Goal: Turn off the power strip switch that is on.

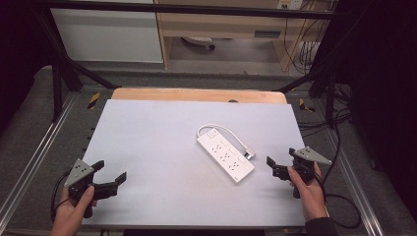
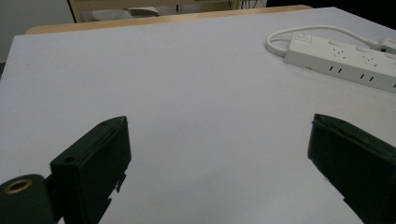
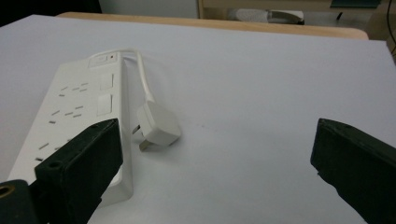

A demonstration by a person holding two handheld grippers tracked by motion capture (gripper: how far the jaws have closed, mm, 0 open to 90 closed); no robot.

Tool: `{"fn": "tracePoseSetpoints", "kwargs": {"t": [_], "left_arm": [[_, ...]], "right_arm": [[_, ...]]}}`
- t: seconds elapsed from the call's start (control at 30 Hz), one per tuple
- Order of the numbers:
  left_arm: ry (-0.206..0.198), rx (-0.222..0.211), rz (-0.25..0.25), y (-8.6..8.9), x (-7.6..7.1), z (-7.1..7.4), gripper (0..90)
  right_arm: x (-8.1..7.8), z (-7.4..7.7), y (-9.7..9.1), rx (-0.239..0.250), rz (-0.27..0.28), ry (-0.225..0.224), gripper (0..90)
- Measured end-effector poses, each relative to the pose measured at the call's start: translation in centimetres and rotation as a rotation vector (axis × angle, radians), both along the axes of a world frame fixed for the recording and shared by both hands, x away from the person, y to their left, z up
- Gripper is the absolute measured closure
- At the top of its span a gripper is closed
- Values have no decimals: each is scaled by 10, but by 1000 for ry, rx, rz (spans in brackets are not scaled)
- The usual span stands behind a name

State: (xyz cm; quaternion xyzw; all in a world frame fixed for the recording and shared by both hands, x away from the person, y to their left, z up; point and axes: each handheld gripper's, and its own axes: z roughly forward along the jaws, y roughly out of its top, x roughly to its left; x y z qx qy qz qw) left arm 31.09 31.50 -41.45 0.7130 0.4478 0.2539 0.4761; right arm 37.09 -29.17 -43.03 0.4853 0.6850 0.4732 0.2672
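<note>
Both jaws wide: left gripper (image 1: 109, 172), right gripper (image 1: 280, 161). Right gripper view resolves plug (image 3: 158, 124) pins beside power strip (image 1: 225, 156).

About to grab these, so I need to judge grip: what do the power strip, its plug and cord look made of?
Power strip: likely hard moulded plastic, white, smooth with a slight sheen, crisp edges. Plug: apparently the same glossy white plastic, with metal-looking pins. Cord: probably flexible rubbery sheathing, since it bends in a loop.
</note>
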Motion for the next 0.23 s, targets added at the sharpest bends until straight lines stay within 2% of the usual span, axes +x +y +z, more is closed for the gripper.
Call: {"fn": "tracePoseSetpoints", "kwargs": {"t": [0.13, 0.23], "left_arm": [[-1, 1, 0, 0, 0, 0, 60], [2, 4, -5, -1, 0, 0, 60]], "right_arm": [[1, -9, 5, -19, 16, 43, 27], [5, -20, 13, -76, 28, 127, 31]]}}
